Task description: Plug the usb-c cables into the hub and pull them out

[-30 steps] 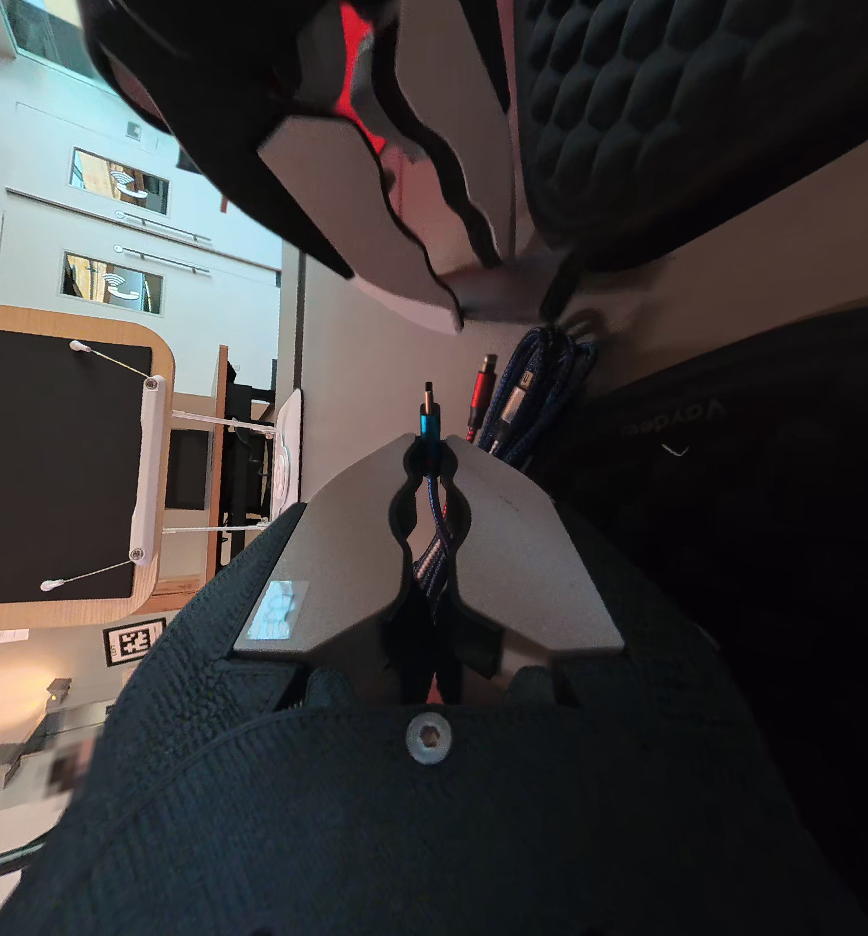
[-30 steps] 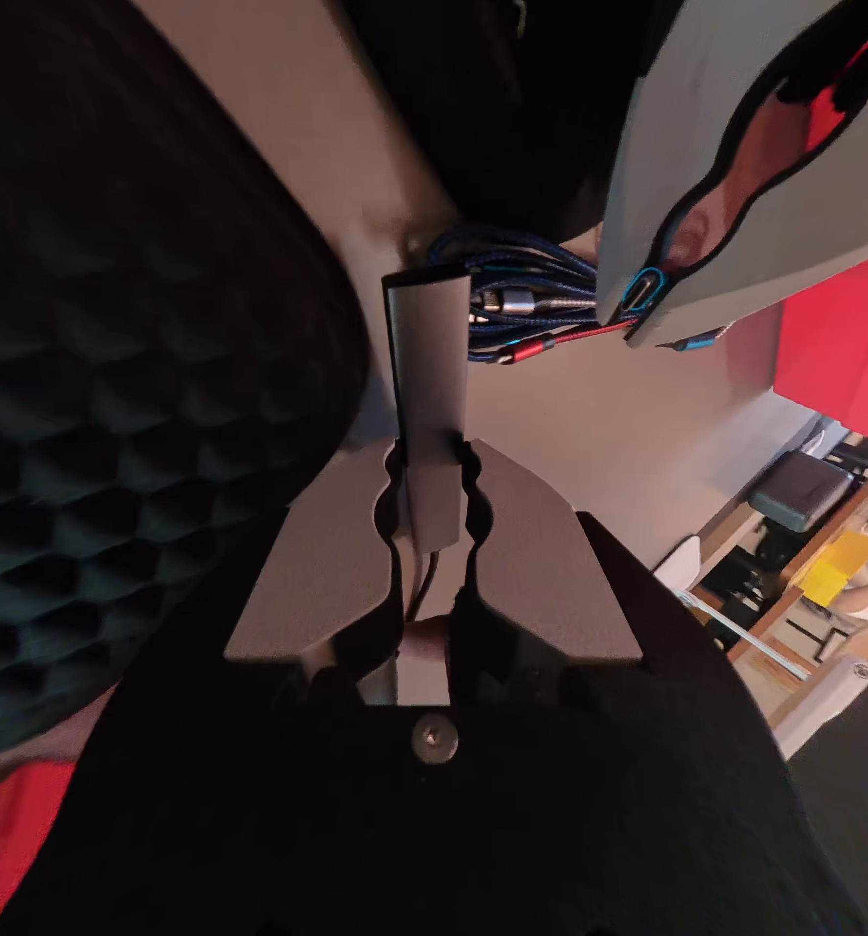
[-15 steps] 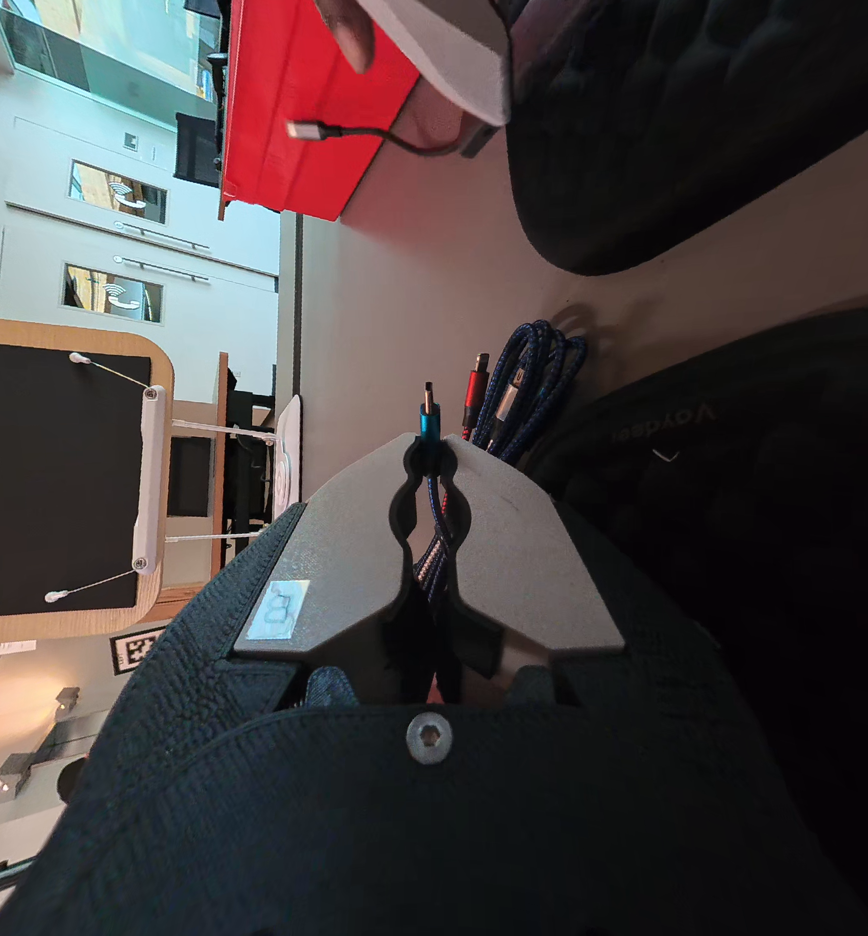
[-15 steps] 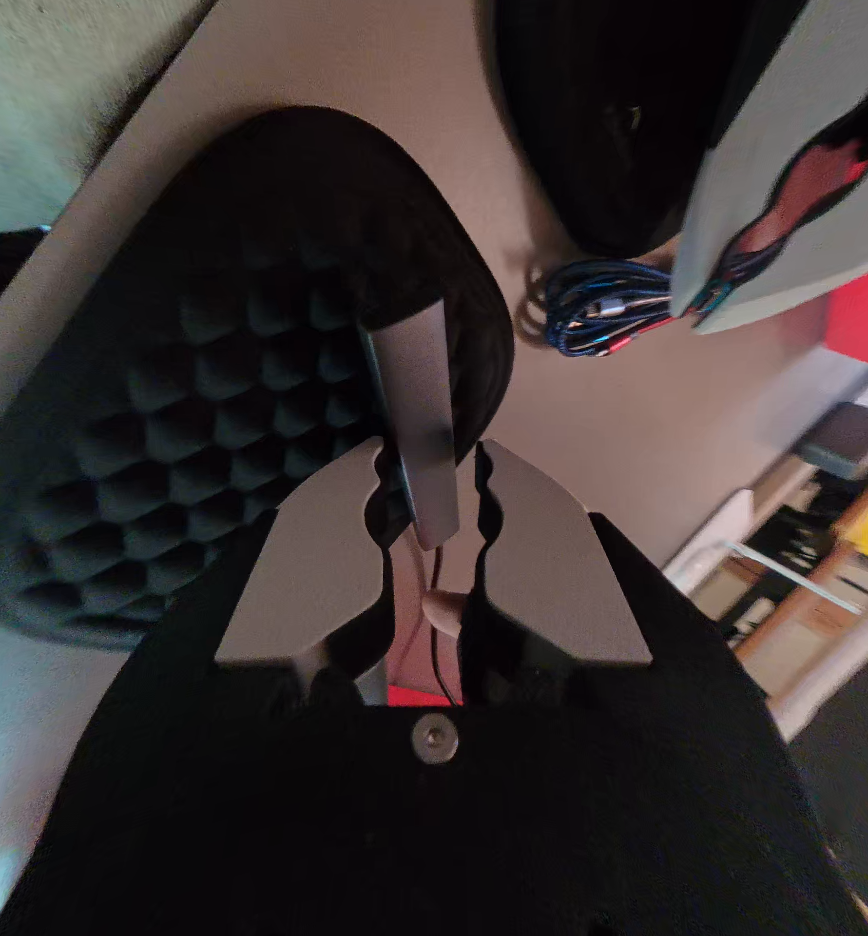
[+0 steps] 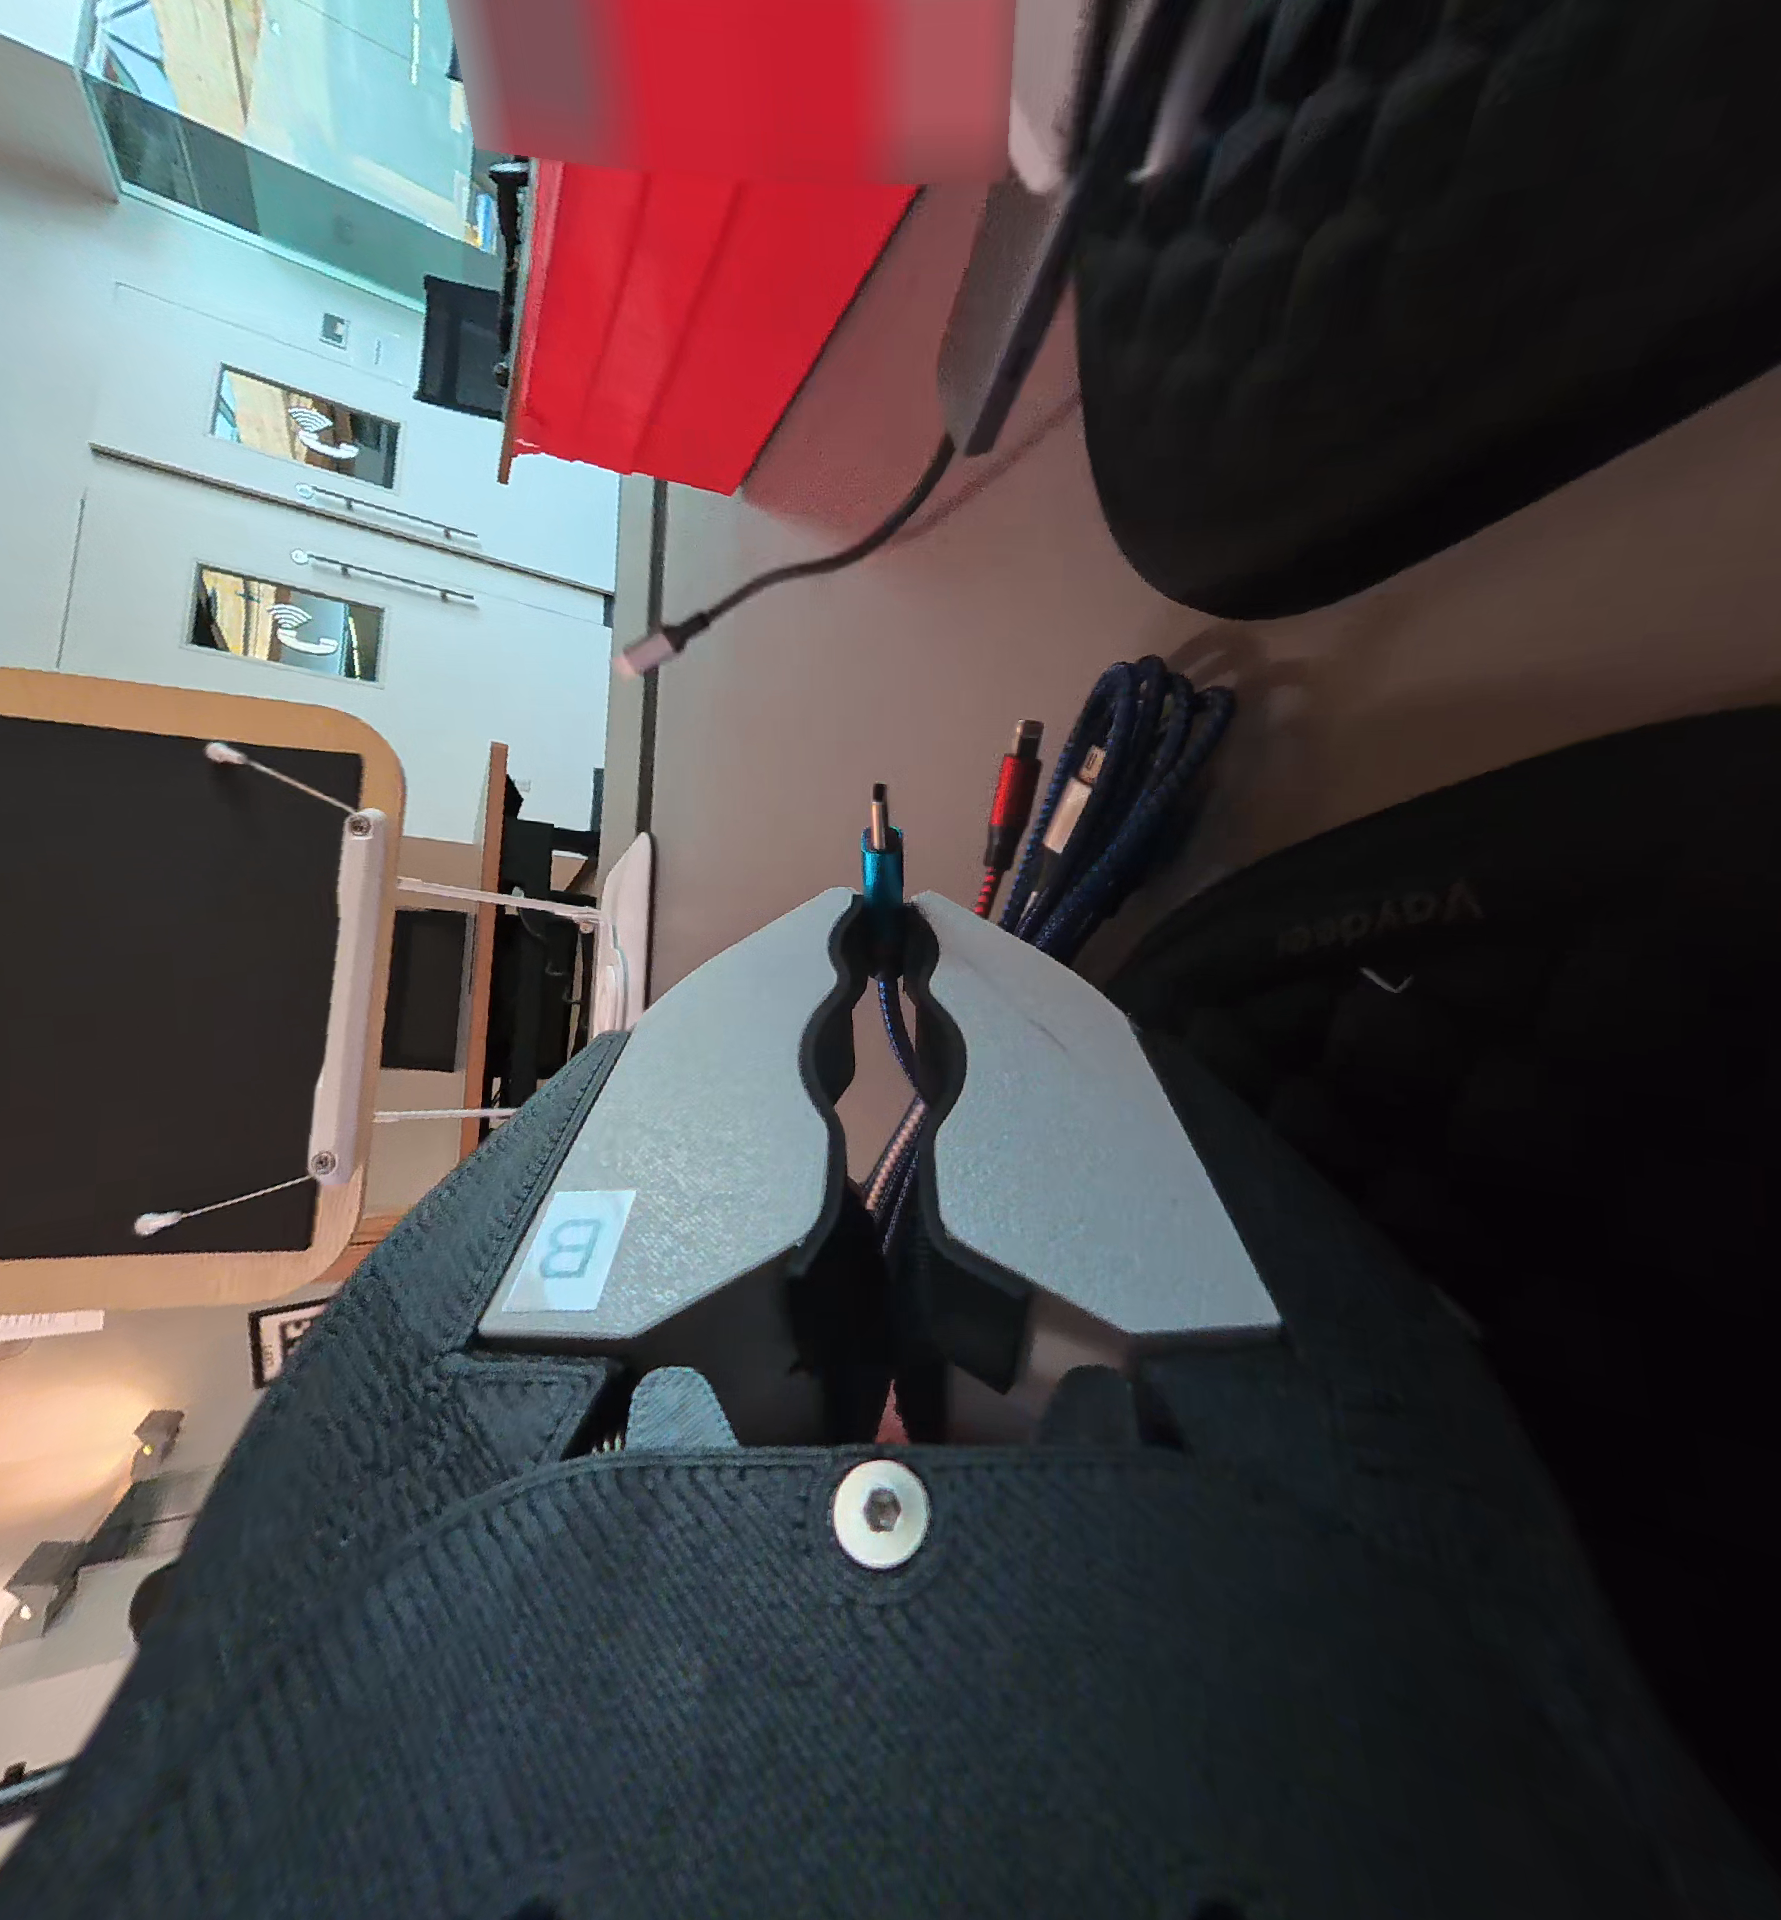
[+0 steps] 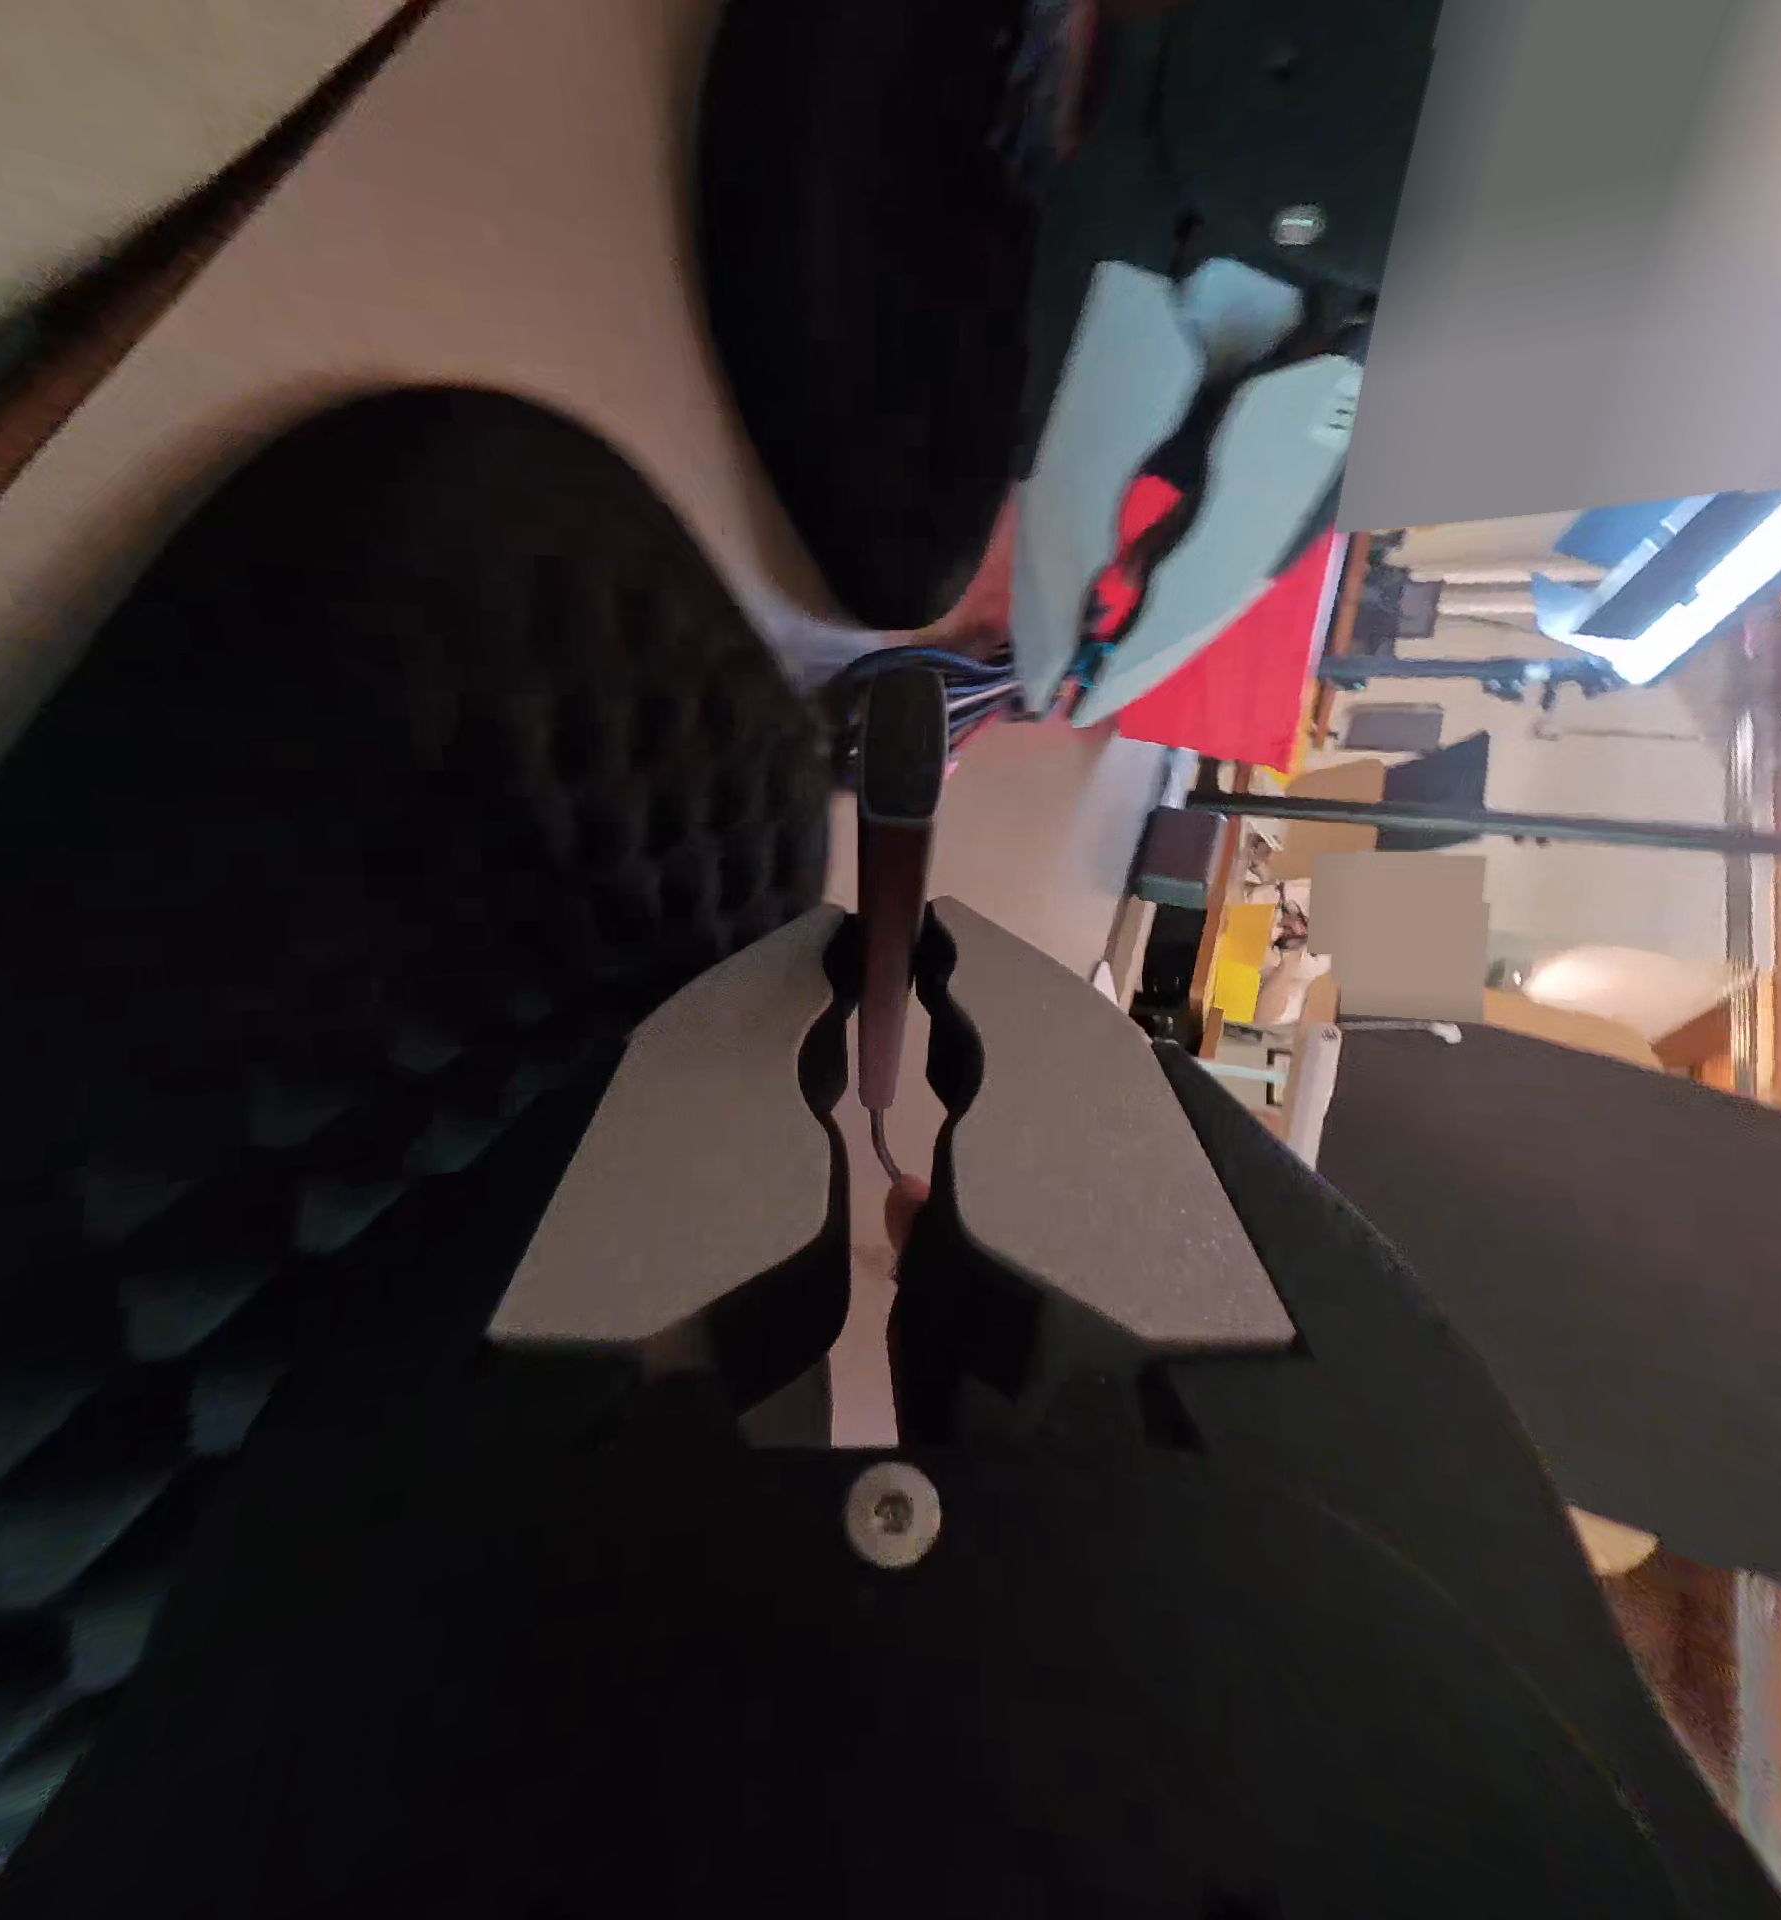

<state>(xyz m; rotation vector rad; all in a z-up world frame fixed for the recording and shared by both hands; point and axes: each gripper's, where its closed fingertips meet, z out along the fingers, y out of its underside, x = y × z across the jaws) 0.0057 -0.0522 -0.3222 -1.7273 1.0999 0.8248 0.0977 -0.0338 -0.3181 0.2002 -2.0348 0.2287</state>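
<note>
While both views lie rolled on their side, the pale table (image 5: 865, 665) fills the most ground, and I see it run to a straight dark edge with open office behind it. Two big black padded cases crowd that surface: the dimpled foam one (image 5: 1437, 291) sits along one side and the smooth one (image 5: 1540, 1091) along the other, with a bare strip of table between them. That strip is the only free lane ahead of my left claw (image 5: 882, 906).

A red panel (image 5: 688, 312) stands past the table's far edge.

Between the cases, tight against the smooth one's rim, lies a bundle of blue braided cables (image 5: 1125, 790) with a red plug (image 5: 1011, 779) poking out beside it.

My right claw (image 6: 891, 920) is pressed onto the slim grey hub (image 6: 896, 894), gripping its narrow sides, so the hub juts forward past the tips and up off the table. In the left wrist view the hub (image 5: 1011, 343) shows blurred near the foam case's edge, its own thin lead ending in a silver plug (image 5: 647, 655) hanging free over bare table.

My left claw is clamped on the blue usb-c cable (image 5: 882, 862), plug pointing straight out with clear room ahead of it.
</note>
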